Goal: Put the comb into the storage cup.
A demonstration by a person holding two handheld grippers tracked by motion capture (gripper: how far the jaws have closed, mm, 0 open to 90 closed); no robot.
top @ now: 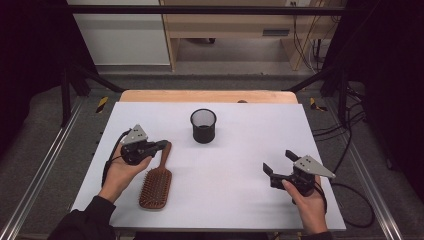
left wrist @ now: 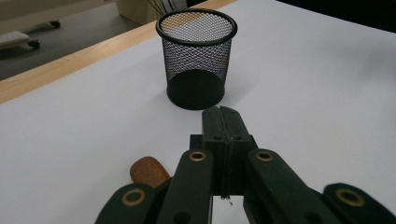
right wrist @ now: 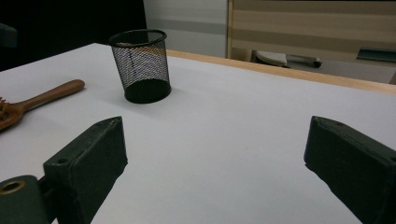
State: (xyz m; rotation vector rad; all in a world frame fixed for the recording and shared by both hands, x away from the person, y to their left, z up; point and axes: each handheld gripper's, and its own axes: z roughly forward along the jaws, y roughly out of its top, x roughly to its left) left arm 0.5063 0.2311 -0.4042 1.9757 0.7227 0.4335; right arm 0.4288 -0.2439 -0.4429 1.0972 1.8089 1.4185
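Black fingers [left wrist: 233,135] of the left gripper [top: 161,145] are pressed together on nothing, the wooden hairbrush [top: 156,182] handle tip just beneath and beside them. Beyond them a mesh cup [left wrist: 196,58] stands upright on the white bench [top: 250,160]. Well apart, the right gripper [top: 279,162] has its fingers [right wrist: 88,163] wide, nothing between.

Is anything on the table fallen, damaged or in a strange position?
Nothing stands out. The mesh cup stands upright and empty, and the wooden hairbrush lies flat, bristles up, beside the left gripper.
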